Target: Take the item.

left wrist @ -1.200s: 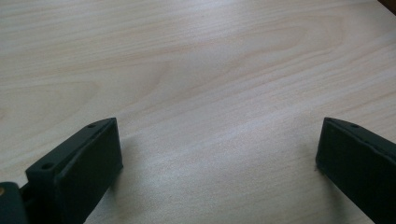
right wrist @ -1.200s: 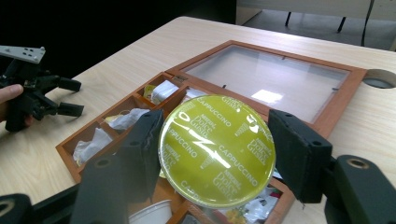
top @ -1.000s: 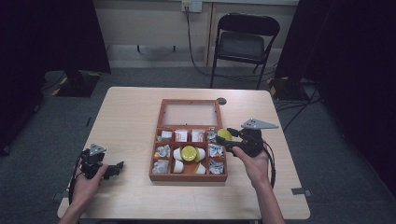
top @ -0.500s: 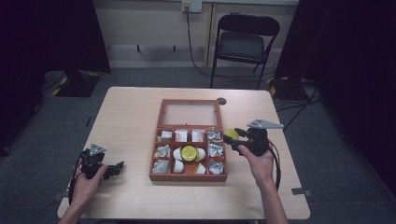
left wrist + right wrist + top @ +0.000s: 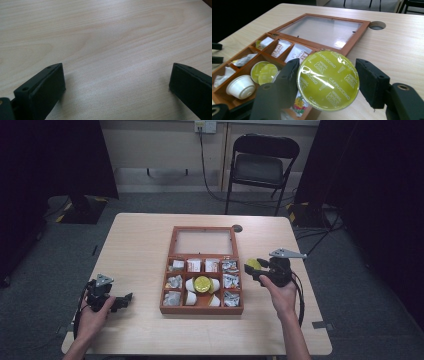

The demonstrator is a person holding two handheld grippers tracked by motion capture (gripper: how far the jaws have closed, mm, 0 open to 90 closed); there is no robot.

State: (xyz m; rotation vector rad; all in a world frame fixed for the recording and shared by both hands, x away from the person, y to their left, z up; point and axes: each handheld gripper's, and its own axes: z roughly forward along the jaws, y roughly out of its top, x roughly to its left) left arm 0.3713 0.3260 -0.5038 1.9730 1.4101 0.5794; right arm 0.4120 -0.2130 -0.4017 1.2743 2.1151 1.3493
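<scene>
A: Where was the coffee pod point(image 5: 328, 80) just then?

B: Between the jaws of the right gripper point(image 5: 254, 268), off the right side of the wooden box point(image 5: 167, 270) and above the bare table point(image 5: 140, 240) beside it. In the right gripper view the jaws had closed most of the way onto the pod's 2 opposite sides, and the pads looked to be pressing on it.

A: And the left gripper point(image 5: 116, 82)?

B: Well apart from the box, on its left, low over the table. Its jaws stood wide apart with nothing between them.

A: What did the coming move hinge on?

B: I judged it to hinge on the pod lying right of the box while the table under it was free. The right hand point(image 5: 282, 292) was the nearer one by far (the left was nowhere close), so putting the pod down beside the box would have meant lowering it. The pod was tilted, its flat lid facing the gripper's camera, so its short axis ran roughly along the jaws' reach, not straight up.

A: How did the pod look?

B: It had a round, glossy yellow-green foil lid printed with "CAPPUCCINO" several times. A similar lid point(image 5: 263, 72) lay in the box's middle compartment, next to a white pod point(image 5: 241, 86).
</scene>
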